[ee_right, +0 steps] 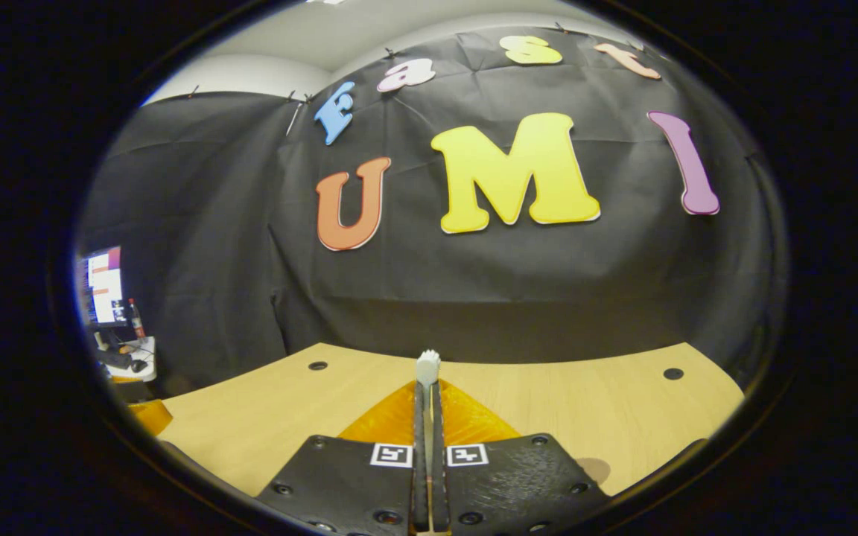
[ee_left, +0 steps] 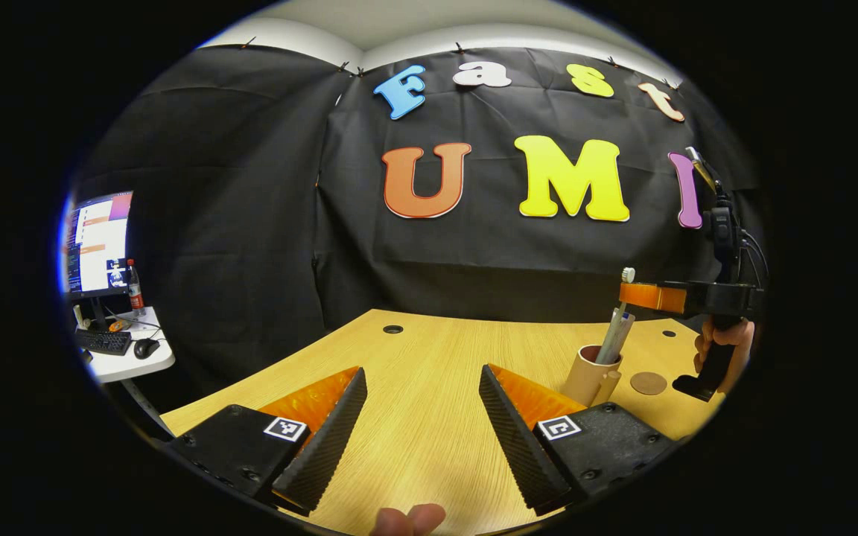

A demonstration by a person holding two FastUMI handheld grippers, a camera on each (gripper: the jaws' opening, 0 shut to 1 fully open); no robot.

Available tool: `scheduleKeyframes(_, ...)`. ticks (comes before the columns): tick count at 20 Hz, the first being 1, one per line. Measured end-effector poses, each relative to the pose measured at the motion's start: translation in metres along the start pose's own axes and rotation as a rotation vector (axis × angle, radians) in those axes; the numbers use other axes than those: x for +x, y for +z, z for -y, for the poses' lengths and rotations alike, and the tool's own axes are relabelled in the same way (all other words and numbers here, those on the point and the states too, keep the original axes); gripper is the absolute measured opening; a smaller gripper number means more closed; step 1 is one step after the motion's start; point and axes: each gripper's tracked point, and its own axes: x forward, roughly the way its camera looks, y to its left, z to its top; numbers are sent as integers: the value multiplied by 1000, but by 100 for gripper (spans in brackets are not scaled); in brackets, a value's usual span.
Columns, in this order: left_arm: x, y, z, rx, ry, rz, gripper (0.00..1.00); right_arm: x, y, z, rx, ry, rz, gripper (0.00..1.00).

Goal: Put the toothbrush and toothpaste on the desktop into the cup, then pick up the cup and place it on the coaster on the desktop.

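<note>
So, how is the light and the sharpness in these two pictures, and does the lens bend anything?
Left gripper view: the desk is evenly lit and sharp, its far edge bows, and the monitor is washed out. Right gripper view: dimmer, the toothbrush stays sharp, and a soft shadow lies on the desk.

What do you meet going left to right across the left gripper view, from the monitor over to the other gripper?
Monitor → red bottle → mouse → desk hole → cup → coaster → hand holding the right gripper.
</note>
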Motion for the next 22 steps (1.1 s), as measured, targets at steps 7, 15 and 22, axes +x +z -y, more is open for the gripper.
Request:
scheduleKeyframes(7,-3,1,3,-2,-7,-5,96,-8,15,-2,-32,-3,42,27)
scheduleKeyframes(15,-4,3,9,7,-4,-9,96,-45,23,10,-42,-41,81,87)
scheduleKeyframes(22,-11,3,50,9,-81,-34,96,-124,26,47,-23,-96,145,95)
